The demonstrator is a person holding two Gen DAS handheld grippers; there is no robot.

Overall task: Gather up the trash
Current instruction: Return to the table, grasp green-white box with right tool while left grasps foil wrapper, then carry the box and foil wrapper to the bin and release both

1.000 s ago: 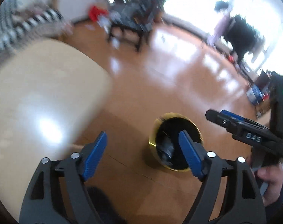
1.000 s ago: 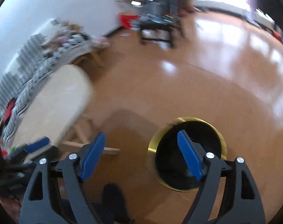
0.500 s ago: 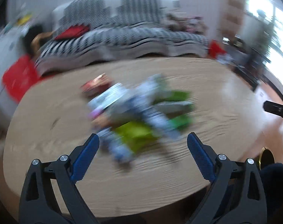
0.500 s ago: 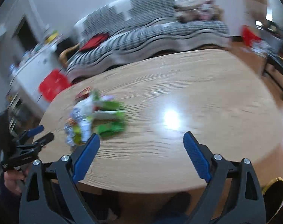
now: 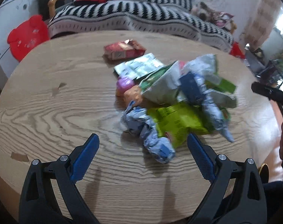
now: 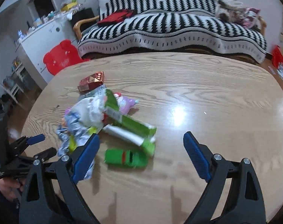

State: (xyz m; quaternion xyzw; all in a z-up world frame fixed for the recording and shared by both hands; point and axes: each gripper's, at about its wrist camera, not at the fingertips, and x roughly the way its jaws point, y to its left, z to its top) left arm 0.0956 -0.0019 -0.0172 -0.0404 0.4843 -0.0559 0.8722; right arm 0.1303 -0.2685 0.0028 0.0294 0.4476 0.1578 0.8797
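A pile of trash lies on the oval wooden table [image 5: 48, 102]: a red box [image 5: 123, 51], a crumpled blue wrapper [image 5: 150, 130], a lime-green bag [image 5: 178, 119] and white-green packets. My left gripper [image 5: 142, 141] hovers open just before the blue wrapper, nothing between its pads. From the right wrist view, the red box [image 6: 92, 81] sits at the pile's far end and a green box [image 6: 125, 157] at its near end. My right gripper [image 6: 141, 140] is open and empty above the table [image 6: 216, 93], to the right of the pile. The left gripper [image 6: 29, 145] shows at the left edge.
A black-and-white striped sofa [image 6: 178, 28] runs behind the table. A red bear-shaped stool [image 6: 61, 56] and a white cabinet [image 6: 48, 31] stand at the far left. The right gripper [image 5: 268, 91] pokes in at the right edge, and a gold bin rim [image 5: 264, 168] peeks beside the table.
Both views swung from the floor and the gold-rimmed bin up to the table with the trash pile. Both pairs of jaws stand wider than a second ago, and the pile is nearer.
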